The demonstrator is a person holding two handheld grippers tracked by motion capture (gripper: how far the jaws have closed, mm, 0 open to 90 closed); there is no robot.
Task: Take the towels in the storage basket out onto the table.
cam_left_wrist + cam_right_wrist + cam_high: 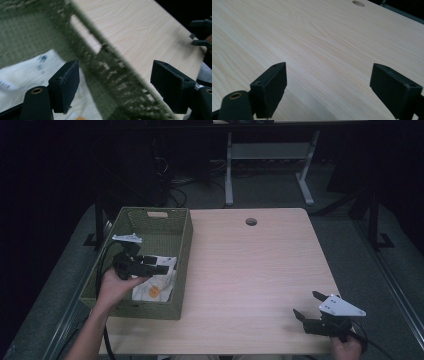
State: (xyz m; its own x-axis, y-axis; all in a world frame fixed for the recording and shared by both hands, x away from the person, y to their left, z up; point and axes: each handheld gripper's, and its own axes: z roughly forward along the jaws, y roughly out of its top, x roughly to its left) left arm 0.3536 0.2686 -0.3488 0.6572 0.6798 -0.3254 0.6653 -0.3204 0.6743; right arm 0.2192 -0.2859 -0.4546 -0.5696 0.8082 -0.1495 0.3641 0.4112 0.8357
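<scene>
Two spread jaws on my left gripper (162,265) straddle the green woven basket's (185,245) wall, white cloth (159,285) just beneath inside. My right gripper (308,306) hangs wide, empty, above the table's (250,270) near-right corner.

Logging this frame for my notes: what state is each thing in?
Left gripper: open, over the basket, holding nothing.
Right gripper: open, empty, at the table's near right corner.
Basket: upright, lidless, on the table's left side.
White bag: lying crumpled inside the basket.
Table: bare apart from the basket.
</scene>
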